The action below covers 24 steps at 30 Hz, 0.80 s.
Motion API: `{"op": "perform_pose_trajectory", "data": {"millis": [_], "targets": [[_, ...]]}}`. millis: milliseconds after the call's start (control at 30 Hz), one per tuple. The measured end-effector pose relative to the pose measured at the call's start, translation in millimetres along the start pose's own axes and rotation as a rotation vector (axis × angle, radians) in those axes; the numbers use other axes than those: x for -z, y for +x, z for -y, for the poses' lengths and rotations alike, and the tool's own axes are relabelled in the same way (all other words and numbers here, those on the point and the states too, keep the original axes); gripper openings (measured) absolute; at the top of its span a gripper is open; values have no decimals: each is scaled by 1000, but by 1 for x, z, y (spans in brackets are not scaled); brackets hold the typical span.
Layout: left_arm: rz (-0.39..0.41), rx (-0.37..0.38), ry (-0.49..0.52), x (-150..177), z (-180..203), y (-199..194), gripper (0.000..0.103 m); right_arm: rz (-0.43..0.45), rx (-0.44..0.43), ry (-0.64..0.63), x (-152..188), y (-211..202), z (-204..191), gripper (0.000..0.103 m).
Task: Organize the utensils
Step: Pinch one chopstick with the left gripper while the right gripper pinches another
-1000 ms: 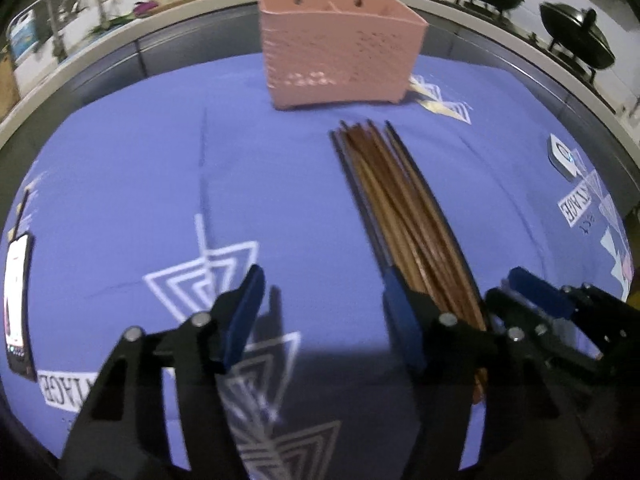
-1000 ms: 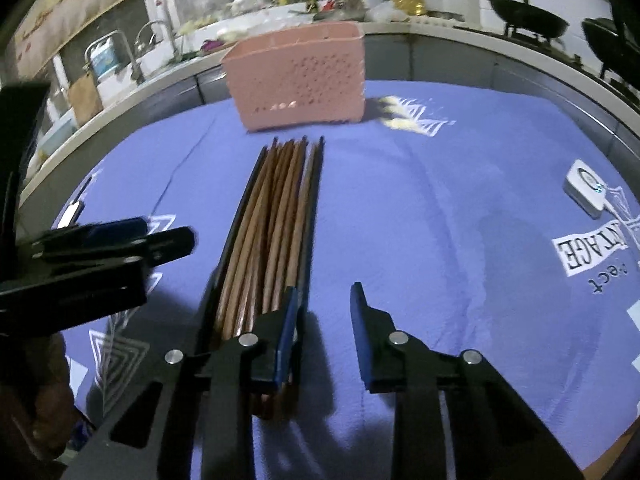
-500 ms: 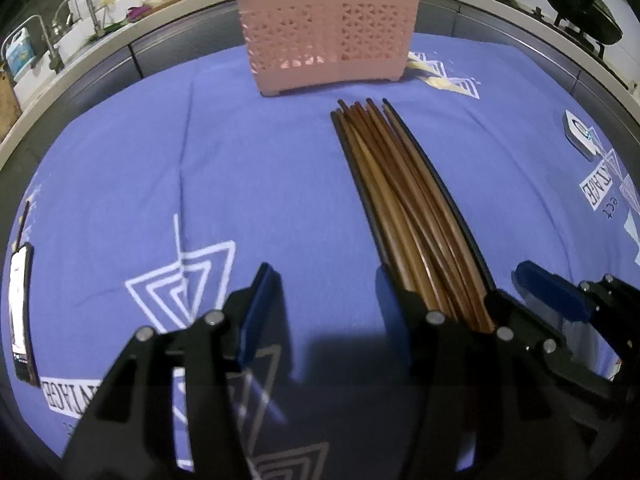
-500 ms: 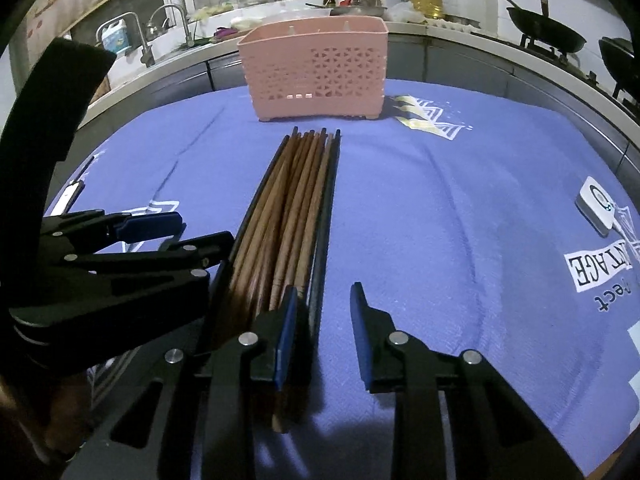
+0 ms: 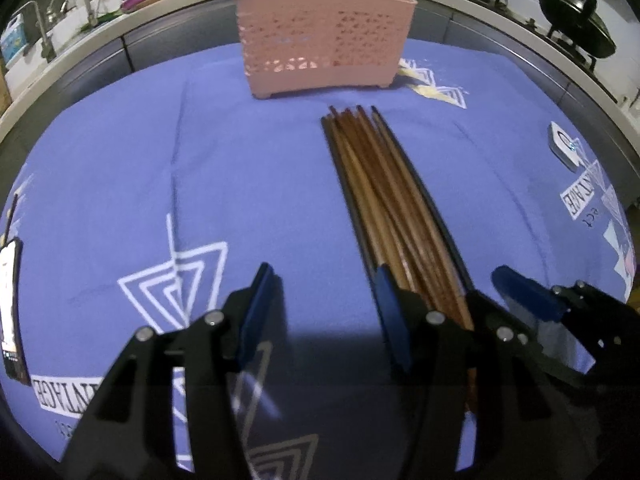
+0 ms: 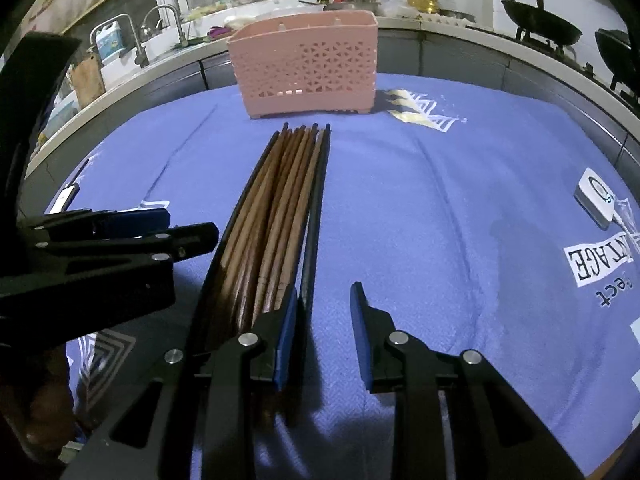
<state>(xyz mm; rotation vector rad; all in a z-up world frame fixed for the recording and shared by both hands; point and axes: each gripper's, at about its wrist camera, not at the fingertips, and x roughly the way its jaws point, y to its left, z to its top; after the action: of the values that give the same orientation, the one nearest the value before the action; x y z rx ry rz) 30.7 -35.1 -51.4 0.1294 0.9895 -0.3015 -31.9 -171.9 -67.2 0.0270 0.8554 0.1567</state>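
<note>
Left gripper (image 5: 324, 304): my jaws stand about half apart, nothing between the pads; they have just been closing a little. Only bare cloth lies in the gap.
Left fingers (image 5: 390, 312): my right-hand pad sits against the left edge of the chopsticks' near ends; my other pad is out over the printed triangle.
Right gripper (image 6: 325, 320): my jaws stand narrowly apart, nothing gripped; cloth shows in the gap.
Right fingers (image 6: 287, 332): my left pad rests over the right side of the bundle's near end; 1 dark stick runs just beside its inner face. Whether the pad touches it I cannot tell.
Chopsticks (image 6: 280, 200): a bundle of brown and dark sticks lying flat, side by side, tips pointing toward the basket; my 2 grippers flank its near end.
Basket (image 5: 324, 28): pink, perforated, upright at the far side, just beyond the tips, not touching them.
Cloth (image 6: 440, 220): blue, with white triangle prints and lettering, covering the table.
White device (image 6: 596, 198): small, at the right edge, well apart from the bundle.
Phone (image 5: 10, 308): at the left edge of the cloth.
</note>
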Motion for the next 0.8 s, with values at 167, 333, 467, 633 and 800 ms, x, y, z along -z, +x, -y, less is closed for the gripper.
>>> {"op": "perform_pose_trajectory", "data": {"millis": [167,333,467,633,800], "targets": [[7,-24,28,3,9,3,51,2,-2,0,1,0,1,28],[-2,-34,5,2,4,4,51,4,0,-1,1,0,0,28],[-2,-59,28,1,10,6,51,8,16,-17,2,1,-3,28],[2,-74,21,-2,5,13,38,11,43,-13,1,0,5,26],[-9,-60,4,-2,-11,11,17,-22,42,36,-2,-4,33,26]]}}
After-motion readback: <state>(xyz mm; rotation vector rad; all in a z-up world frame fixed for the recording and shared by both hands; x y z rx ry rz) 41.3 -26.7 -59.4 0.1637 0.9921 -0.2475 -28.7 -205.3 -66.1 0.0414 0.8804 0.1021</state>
